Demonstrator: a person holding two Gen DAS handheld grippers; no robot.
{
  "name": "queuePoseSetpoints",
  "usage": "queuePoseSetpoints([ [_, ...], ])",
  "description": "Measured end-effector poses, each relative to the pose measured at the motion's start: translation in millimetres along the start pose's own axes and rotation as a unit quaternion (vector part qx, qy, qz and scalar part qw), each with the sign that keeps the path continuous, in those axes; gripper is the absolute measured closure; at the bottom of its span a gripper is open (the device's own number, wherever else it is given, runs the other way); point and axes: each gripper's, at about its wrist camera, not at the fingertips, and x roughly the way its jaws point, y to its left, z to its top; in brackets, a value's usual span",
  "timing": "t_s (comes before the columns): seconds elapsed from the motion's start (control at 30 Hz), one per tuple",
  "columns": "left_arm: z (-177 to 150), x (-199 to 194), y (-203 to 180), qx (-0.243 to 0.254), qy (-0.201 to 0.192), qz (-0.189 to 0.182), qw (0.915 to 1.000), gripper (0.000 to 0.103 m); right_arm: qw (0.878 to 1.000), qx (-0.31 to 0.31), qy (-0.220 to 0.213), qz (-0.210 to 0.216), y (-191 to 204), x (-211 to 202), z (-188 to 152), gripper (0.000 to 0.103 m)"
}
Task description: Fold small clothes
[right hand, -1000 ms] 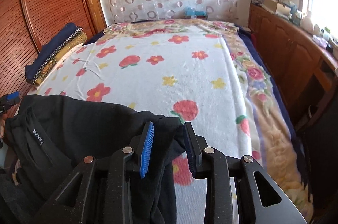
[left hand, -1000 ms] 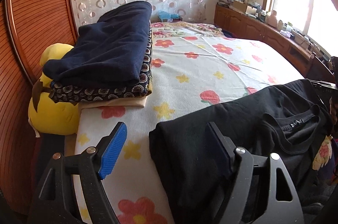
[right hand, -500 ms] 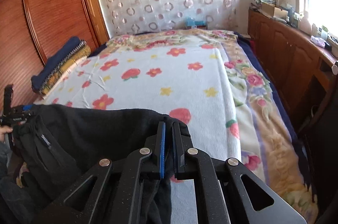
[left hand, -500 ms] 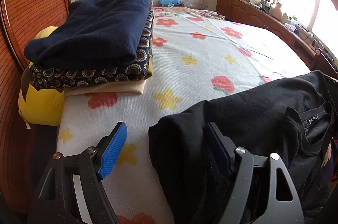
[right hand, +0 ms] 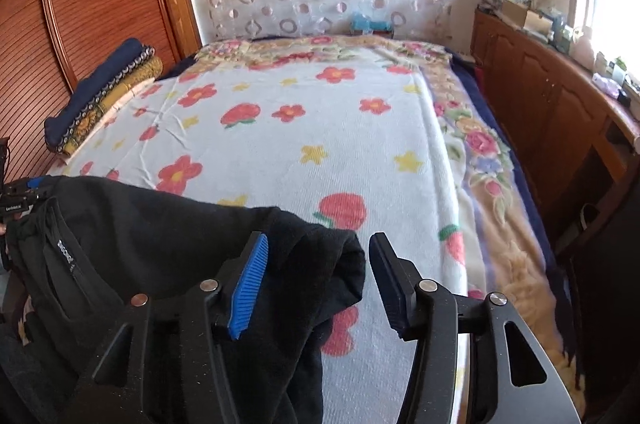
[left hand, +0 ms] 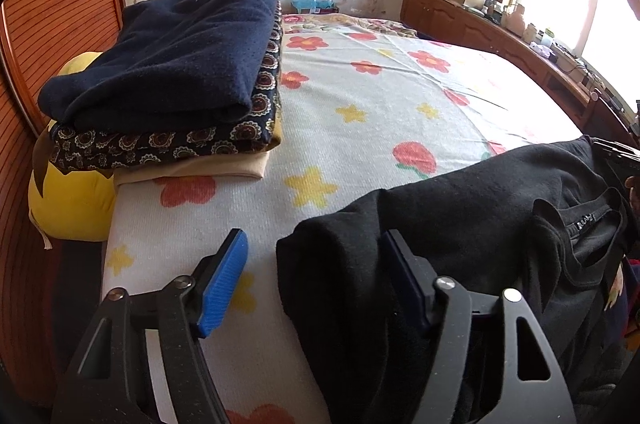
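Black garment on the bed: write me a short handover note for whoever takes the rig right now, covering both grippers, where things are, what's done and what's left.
Left gripper: open, jaws just closing in, straddling the black garment at its left edge, pads not pinching yet.
Right gripper: open, jaws have just been opening; the garment's right corner lies loose between them.
The garment is bunched at the near edge of the bed, neck label up, not yet folded.
Done: a stack of folded clothes sits at the bed's left edge.
Left: probably regrip both edges, spread the garment flat, fold it, add it to the stack.
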Motion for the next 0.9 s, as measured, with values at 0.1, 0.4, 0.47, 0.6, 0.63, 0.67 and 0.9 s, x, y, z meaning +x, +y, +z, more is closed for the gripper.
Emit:
queuePoseSetpoints([
  [0.1,-0.1,-1.7,-1.7,0.004,-0.001,-0.008,1.0000,0.048,1.000,0.014,0.025,0.012,-7.2,13.5,1.4,0.046],
  [0.4,1.5,-3.0,-5.1,-0.001,0.005,-0.032,0.9995,0.075,0.998,-0.011,0.036,0.047,1.4,17.1,5.3,0.045],
  [0.47,1.4,-4.1,-5.8,-0.003,0.003,-0.040,0.9992,0.082,0.998,-0.021,0.038,0.045,4.1,17.8,4.8,0.052],
  [0.6,-0.9,-19.6,-3.2,-0.026,-0.026,-0.054,0.9979,0.088,0.995,0.007,0.039,0.087,0.7,13.5,4.6,0.089],
  [0.63,-1.4,-24.5,-3.0,-0.029,-0.034,-0.055,0.9975,0.088,0.996,0.000,0.028,0.085,3.7,7.8,4.1,0.090],
  [0.67,-1.7,-34.5,-3.7,-0.032,-0.049,-0.059,0.9965,0.089,0.996,-0.001,0.016,0.089,6.2,-0.4,3.8,0.091],
  [0.9,-1.3,-130.7,-26.4,-0.028,-0.153,-0.084,0.9842,0.090,0.989,-0.015,-0.097,0.115,28.2,-98.1,4.7,0.092],
])
